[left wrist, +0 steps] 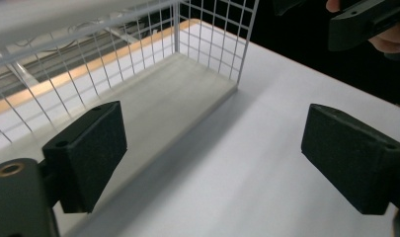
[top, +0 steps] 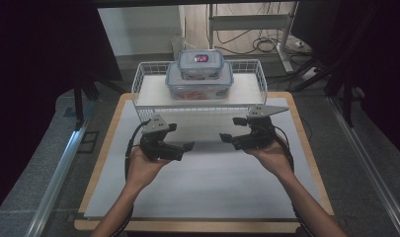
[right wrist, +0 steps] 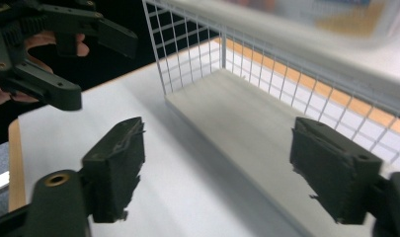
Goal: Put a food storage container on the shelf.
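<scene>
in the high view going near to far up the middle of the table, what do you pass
White table sheet → left gripper and right gripper, side by side, jaws open and empty → white wire rack → large clear container → small blue-lidded container stacked on it.

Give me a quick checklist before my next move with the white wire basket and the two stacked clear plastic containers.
1. Left gripper open, nothing between its jaws: ok.
2. Right gripper open, nothing between its jaws: ok.
3. White wire basket sits at the far end of the white table top, beyond both grippers: ok.
4. Small clear plastic container with blue lid clips stacked on the larger clear container, inside the basket: ok.
5. Lids latched on both containers: cannot tell.
6. Grippers apart from each other, not touching the basket: ok.
</scene>
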Demonstrator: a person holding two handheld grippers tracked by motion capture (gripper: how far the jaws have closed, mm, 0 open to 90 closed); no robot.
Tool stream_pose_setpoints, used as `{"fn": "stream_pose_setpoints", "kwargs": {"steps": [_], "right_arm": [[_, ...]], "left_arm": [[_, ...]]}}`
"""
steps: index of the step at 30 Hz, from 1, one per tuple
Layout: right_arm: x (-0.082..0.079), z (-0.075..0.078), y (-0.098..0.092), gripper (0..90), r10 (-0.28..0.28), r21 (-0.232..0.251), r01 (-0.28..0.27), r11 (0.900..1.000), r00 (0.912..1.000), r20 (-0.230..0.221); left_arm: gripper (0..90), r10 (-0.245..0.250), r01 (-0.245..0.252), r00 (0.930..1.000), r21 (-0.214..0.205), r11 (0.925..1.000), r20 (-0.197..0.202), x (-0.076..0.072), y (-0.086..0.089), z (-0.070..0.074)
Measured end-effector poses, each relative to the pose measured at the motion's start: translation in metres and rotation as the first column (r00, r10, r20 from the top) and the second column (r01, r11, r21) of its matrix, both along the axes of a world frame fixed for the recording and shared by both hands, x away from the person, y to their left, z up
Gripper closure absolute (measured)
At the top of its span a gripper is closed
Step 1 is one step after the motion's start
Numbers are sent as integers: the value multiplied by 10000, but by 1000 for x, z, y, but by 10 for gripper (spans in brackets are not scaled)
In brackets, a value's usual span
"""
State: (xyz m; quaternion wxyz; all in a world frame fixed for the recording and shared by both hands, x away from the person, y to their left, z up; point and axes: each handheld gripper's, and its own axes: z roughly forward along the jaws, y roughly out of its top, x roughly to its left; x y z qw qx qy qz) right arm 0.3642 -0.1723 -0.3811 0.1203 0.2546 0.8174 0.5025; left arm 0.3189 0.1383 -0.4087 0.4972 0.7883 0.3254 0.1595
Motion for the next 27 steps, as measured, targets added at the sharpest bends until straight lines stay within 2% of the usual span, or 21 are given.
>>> {"fn": "stream_pose_setpoints", "kwargs": {"steps": [8, 13, 16, 20, 24, 27], "right_arm": [[-20, -20, -19, 120, -301, -148, 300, 9994, 9995, -40], [-26, -35, -31, 90, -549, -132, 544, 9984, 9979, -349], [-30, -42, -37, 73, -662, -123, 658, 9978, 9973, -312], [-36, -50, -43, 55, -704, -35, 703, 9975, 9974, -180], [-44, -65, -48, 50, -856, -13, 856, 9963, 9962, -166], [-50, -75, -51, 49, -893, -125, 891, 9959, 9958, -201]], "left_arm": [[45, 149, -151, 9999, -320, 9994, -66, -22, 7, -18], [42, 181, -187, 9998, -584, 9981, -104, -34, 16, -37], [36, 301, -307, 9993, -281, 9991, -214, -37, 22, -48], [36, 365, -378, 9981, -256, 9990, -501, -44, 29, -63], [29, 624, -602, 9973, 549, 9967, -396, -55, 32, -75], [22, 740, -713, 9968, 815, 9941, -310, -62, 33, -80]]}}
